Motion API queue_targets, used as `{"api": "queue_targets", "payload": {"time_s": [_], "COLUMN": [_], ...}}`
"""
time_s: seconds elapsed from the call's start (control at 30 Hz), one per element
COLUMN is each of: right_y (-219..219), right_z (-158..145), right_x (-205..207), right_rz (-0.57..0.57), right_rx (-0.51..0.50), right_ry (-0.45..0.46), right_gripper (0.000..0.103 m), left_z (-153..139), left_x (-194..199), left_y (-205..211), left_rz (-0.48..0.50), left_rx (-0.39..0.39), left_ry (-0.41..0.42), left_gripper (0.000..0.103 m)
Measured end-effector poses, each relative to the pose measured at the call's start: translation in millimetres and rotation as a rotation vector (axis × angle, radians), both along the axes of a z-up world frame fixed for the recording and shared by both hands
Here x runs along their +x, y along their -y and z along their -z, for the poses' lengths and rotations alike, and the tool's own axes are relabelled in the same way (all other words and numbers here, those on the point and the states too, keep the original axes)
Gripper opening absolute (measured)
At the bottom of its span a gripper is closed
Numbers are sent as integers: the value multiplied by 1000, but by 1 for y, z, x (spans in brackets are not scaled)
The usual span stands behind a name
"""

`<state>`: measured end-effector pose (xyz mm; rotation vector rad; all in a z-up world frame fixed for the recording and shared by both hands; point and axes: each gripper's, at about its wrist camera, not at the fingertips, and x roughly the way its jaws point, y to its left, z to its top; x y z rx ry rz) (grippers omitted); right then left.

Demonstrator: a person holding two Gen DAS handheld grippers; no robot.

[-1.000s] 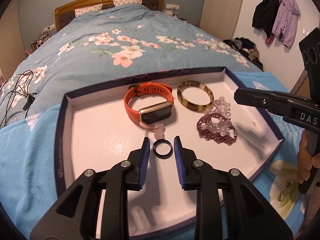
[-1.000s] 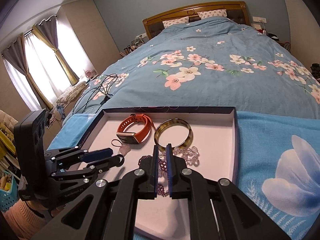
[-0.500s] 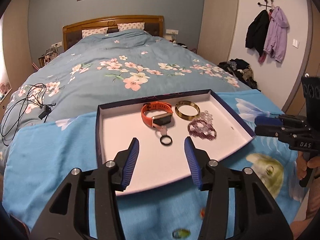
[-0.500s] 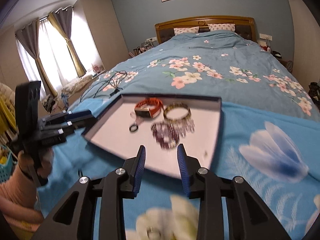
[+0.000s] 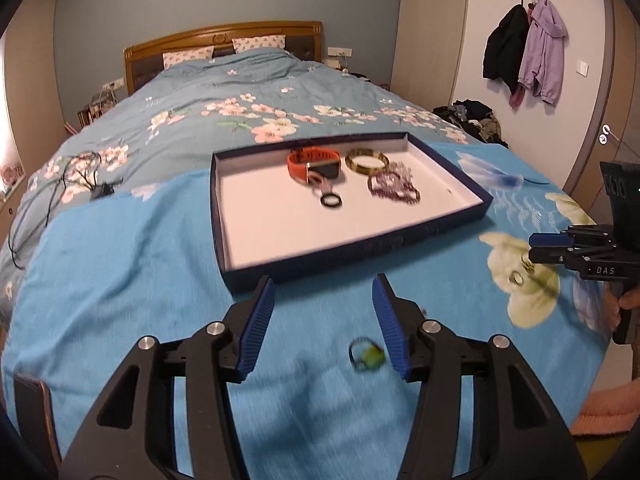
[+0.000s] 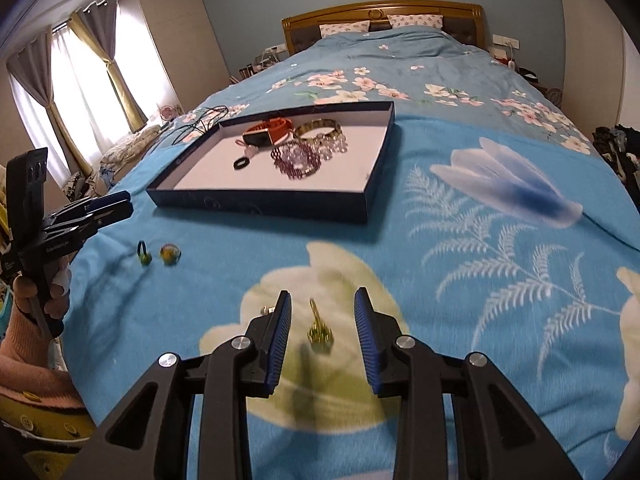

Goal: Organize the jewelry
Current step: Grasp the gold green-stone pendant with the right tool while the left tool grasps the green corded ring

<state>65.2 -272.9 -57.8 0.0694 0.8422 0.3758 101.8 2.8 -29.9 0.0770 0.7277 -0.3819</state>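
A dark blue tray (image 5: 448, 162) with a white floor lies on the bed and holds an orange watch (image 5: 314, 163), a gold bangle (image 5: 367, 161), purple bead bracelets (image 5: 394, 186) and a black ring (image 5: 331, 201). My left gripper (image 5: 324, 326) is open over the blanket in front of the tray, with a green-stone ring (image 5: 366, 354) lying between its fingers. My right gripper (image 6: 322, 334) is open around a gold ring (image 6: 319, 330) on the blanket. Two green-stone rings (image 6: 158, 255) lie to its left. The tray (image 6: 260, 204) shows in the right wrist view too.
A blue floral blanket (image 5: 120, 280) covers the bed. Black cables (image 5: 60, 184) lie at the left. Two small rings (image 5: 522, 272) lie on a white flower print near the right gripper. Coats (image 5: 520, 52) hang on the right wall.
Both grippers have pulled back out of the tray toward the near edge of the bed and opened wider. The left left the black ring in the tray. Loose rings now lie between their fingers.
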Motion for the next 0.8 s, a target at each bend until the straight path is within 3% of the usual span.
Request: {"api": "queue_targets", "payload": {"time_s": [0.3,0.47,0.8], "right_y": [-6,-8,-5], "right_z": [8,11,6], "right_x": [-6,-4,-6], "right_rz": [-3,5,27], "right_rx": [-25,-33,-21], "right_ry": [-19,-25,5], "right_gripper": [24,11,9], "left_z": [18,25,34], "left_x": [-20,-24,-20], "left_y": [-4,0,14], "left_rz": [2,25,53], "left_rx": [-11,-4,15], "left_ry": [-50,-77,-131], "left_gripper": [51,52,48]}}
